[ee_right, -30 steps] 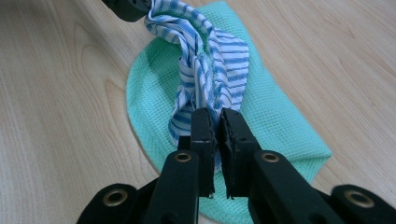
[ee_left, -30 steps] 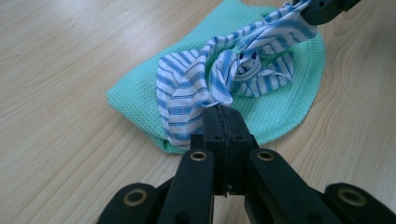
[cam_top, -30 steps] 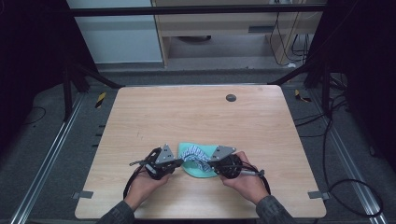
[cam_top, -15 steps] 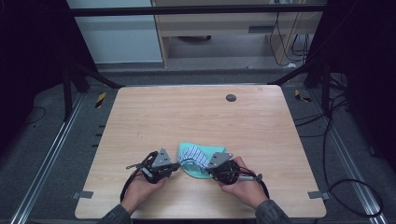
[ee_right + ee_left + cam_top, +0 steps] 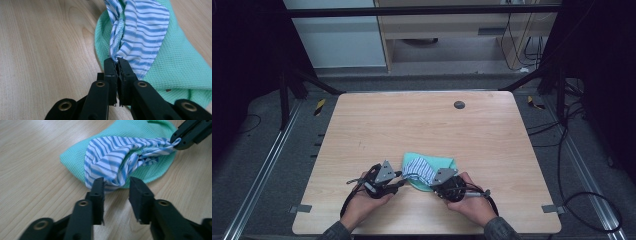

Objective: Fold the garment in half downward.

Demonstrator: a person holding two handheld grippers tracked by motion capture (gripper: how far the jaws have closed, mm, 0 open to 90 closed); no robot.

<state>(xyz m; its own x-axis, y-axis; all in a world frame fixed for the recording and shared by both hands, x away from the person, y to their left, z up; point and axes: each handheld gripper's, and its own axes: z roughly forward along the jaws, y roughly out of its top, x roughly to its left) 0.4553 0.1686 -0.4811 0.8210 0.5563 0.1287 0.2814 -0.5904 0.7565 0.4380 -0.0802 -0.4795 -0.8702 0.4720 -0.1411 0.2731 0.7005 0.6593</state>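
Right tool (image 5: 116, 61) pinches striped cloth (image 5: 117, 157); left tool (image 5: 116, 185) agape — seemingly touching cloth.

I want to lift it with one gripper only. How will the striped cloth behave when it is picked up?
Probably floppy: the striped cloth lies bunched in soft folds and gathers to a thin twist where the right gripper pinches it. Likely light, since it is thin. It rests on the green mesh cloth, which might drag along.
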